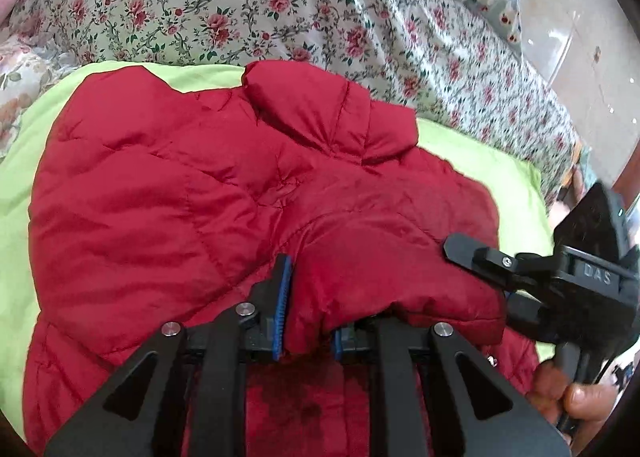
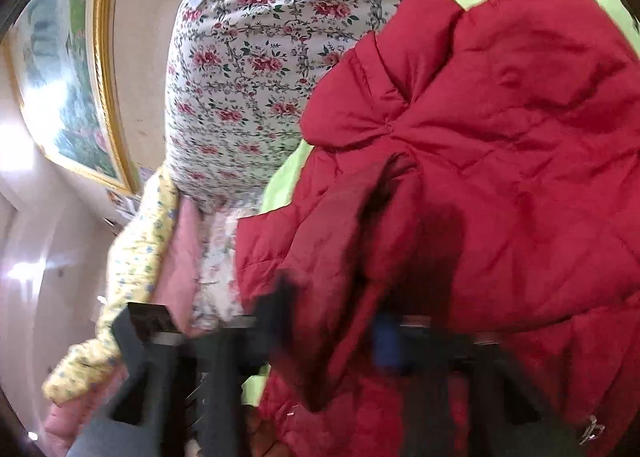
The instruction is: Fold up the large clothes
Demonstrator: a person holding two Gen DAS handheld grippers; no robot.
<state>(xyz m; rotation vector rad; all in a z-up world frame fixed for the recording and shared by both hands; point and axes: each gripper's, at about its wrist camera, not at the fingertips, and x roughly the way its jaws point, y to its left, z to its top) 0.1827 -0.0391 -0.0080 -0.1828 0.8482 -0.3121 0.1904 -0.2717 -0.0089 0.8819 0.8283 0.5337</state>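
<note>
The only readable text is "DAS", in raised letters on the black body of the right tongs [image 1: 476, 257], at the right edge of the left wrist view. The right wrist view is blurred and shows no legible writing.

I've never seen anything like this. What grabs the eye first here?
The puffy red quilted jacket spread across a lime-green sheet dominates both views. A fold of it sits between the blue-padded fingers of the left gripper, low in that view. Behind lies a rose-printed floral quilt.
</note>
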